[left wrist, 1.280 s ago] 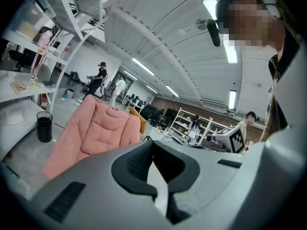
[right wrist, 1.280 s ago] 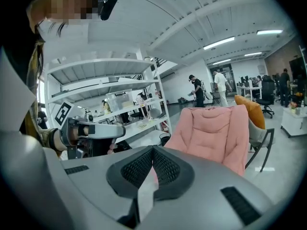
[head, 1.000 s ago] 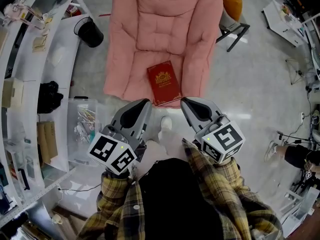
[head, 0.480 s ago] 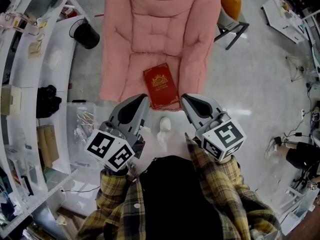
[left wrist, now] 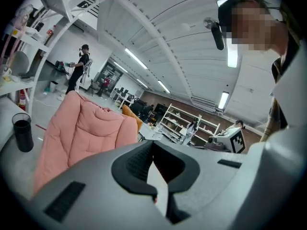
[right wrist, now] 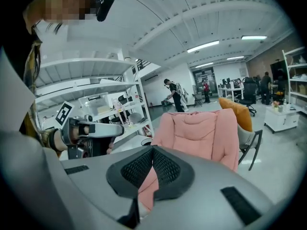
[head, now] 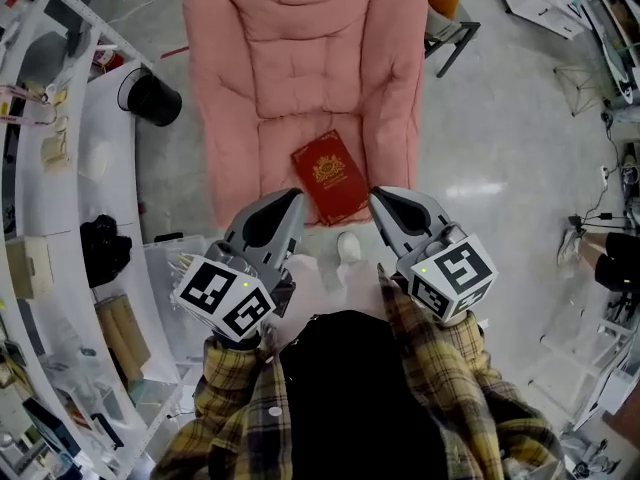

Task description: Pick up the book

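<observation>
Book (head: 329, 176), a red hardback, lies flat on the pink armchair (head: 300, 58) seat near its front edge. It is likely stiff, fairly light and slick-covered, so pinching a long edge suits. Left gripper (head: 288, 202) and right gripper (head: 381, 201) hover nearby, jaws closed and empty.

- Yellow and black plaid sleeves (head: 237, 388) on both arms, with thin white lines in the pattern.
- Black garment (head: 350, 398) over the chest.
- Smooth grey shells with black ribbed pads inside on left gripper (head: 293, 200) and right gripper (head: 377, 197).
- White cube (head: 225, 301) with black square markers and small green light on each.
</observation>
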`<state>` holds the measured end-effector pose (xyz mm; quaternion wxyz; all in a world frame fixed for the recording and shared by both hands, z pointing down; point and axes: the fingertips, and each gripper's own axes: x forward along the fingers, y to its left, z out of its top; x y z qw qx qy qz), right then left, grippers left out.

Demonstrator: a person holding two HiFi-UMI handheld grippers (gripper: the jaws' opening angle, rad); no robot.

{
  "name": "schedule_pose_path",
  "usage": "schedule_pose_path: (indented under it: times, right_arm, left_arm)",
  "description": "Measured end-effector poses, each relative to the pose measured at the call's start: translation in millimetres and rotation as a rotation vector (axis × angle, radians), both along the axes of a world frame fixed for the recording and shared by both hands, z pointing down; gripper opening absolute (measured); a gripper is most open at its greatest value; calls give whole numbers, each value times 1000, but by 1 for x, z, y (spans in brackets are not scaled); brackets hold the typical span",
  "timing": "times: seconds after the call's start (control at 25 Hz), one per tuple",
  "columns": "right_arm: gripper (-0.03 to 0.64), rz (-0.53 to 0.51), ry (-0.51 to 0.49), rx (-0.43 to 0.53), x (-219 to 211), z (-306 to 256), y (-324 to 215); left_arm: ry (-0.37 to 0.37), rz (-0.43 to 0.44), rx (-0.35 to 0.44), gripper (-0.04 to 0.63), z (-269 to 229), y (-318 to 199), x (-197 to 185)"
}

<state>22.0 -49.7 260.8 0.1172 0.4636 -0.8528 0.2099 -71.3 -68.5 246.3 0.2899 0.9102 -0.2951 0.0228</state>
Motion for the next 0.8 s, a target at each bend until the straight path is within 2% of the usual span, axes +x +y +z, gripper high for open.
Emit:
schedule_pose_path:
  times: [0.44, 0.6, 0.8]
  right_arm:
    - [18, 258, 21, -60, -24, 34, -21]
    - [18, 304, 25, -91, -20, 53, -24]
    - [18, 316, 18, -120, -15, 75, -28]
  left_arm:
    - [-34, 256, -69, 5, 47, -21, -21]
    - [-46, 288, -104, 5, 70, -24, -21]
    - [-42, 283, -166, 5, 102, -25, -13]
